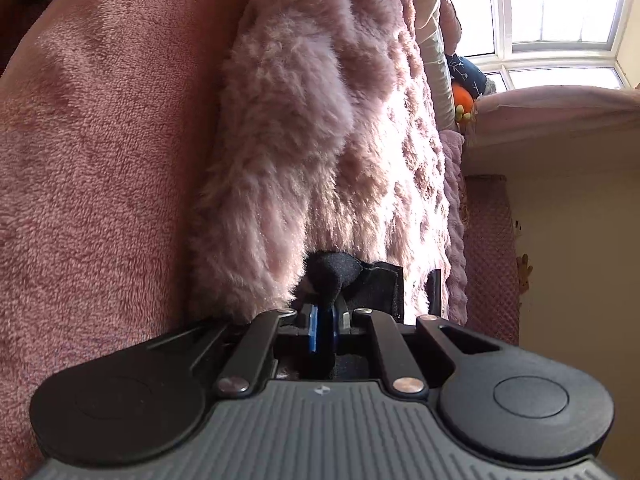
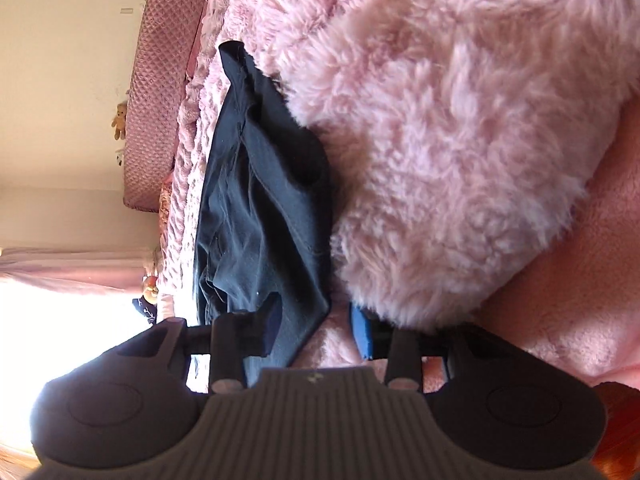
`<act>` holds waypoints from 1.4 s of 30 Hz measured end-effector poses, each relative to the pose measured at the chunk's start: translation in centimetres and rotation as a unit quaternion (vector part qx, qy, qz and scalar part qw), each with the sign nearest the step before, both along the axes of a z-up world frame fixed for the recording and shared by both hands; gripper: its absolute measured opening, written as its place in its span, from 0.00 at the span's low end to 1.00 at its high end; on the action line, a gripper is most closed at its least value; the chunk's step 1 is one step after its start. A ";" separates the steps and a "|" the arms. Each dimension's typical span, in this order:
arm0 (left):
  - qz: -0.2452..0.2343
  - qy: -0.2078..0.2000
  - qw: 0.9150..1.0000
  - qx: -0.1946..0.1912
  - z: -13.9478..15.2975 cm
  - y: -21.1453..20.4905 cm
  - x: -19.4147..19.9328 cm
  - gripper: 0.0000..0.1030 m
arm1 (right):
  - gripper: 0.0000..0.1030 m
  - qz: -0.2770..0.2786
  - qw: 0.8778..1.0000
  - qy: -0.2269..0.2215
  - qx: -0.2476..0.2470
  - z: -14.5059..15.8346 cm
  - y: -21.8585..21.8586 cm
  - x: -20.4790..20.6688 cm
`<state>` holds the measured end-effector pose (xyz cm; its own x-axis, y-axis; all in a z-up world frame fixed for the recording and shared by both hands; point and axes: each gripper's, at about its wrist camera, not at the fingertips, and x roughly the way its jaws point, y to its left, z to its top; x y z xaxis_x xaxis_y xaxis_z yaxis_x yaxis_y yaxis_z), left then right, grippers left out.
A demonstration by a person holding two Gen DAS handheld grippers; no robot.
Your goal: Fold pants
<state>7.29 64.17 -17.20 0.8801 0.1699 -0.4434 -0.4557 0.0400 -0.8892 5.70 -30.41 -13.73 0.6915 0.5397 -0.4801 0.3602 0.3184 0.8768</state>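
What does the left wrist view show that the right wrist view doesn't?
Only the left wrist view shows the window and the left gripper, its fingers shut on a small bunch of the black pants. Only the right wrist view shows most of the pants spread out on the bed, a corner lying between the right gripper's open fingers. Both show the fluffy pink pillow and the quilted pink headboard.

Each gripper, left (image 1: 323, 320) and right (image 2: 318, 330), is built in black with a grey ribbed housing at 6 o'clock. Round black discs are fitted at 4 and 8 o'clock. Silver rivets fasten the linkage bars. Blue finger pads (image 2: 362, 334) are fitted.
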 end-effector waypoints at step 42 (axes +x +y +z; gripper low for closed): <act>0.097 -0.019 0.995 -0.012 11.3 -2.1 11.1 0.02 | 0.00 -0.030 0.977 -0.212 0.009 6.9 0.4 24.0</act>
